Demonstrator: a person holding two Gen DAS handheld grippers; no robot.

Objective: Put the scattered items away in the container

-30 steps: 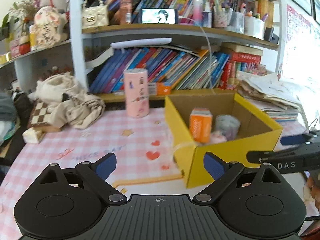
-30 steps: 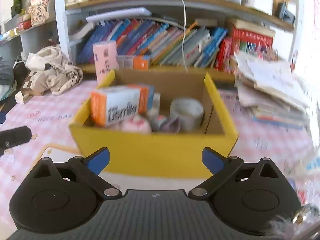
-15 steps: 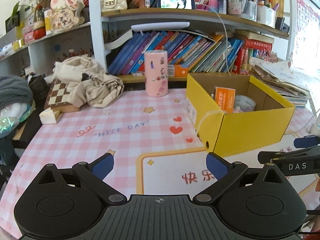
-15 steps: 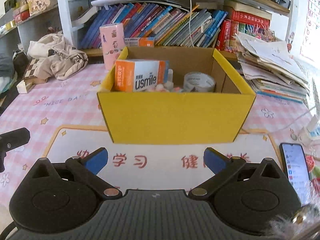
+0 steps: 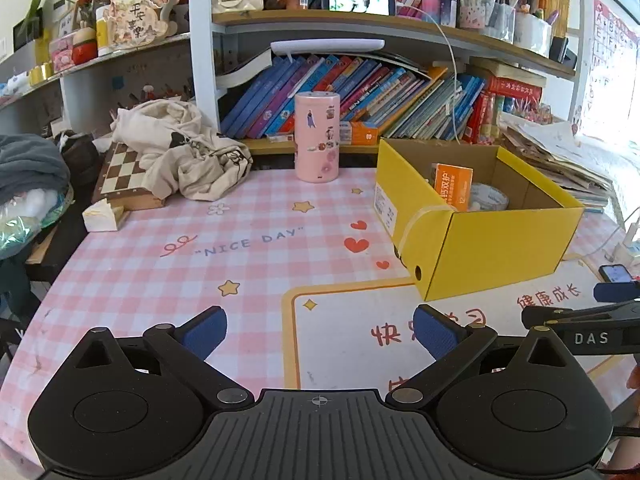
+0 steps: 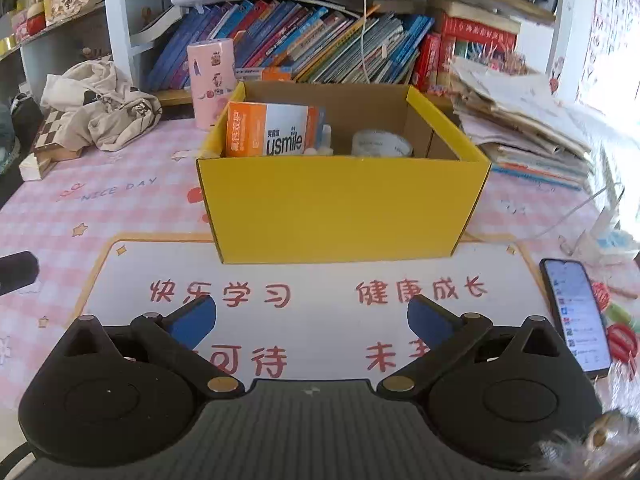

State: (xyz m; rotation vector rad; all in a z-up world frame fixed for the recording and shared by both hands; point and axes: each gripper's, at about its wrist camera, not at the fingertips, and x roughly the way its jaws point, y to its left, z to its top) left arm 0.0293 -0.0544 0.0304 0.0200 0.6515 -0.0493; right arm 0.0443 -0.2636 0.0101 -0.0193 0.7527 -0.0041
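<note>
Both grippers pulled back from box point(image 6: 344, 204). Left gripper point(image 5: 320, 328) jaws just widened, spread, empty. Right gripper point(image 6: 312, 316) jaws spread, empty. Carton point(image 6: 266, 130), tape point(image 6: 382, 144) sat inside box; tidying looked finished.

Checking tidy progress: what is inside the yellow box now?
Inside the yellow box: an orange-and-white usmile carton, a tape roll and a small white bottle. The front wall hides the box floor.

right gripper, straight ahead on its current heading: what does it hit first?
Probably the desk mat: the right gripper is open, empty and tilted down at its white printed panel. On a flatter line it would meet the near wall of the yellow cardboard box. Depth is unclear from the fisheye.
</note>
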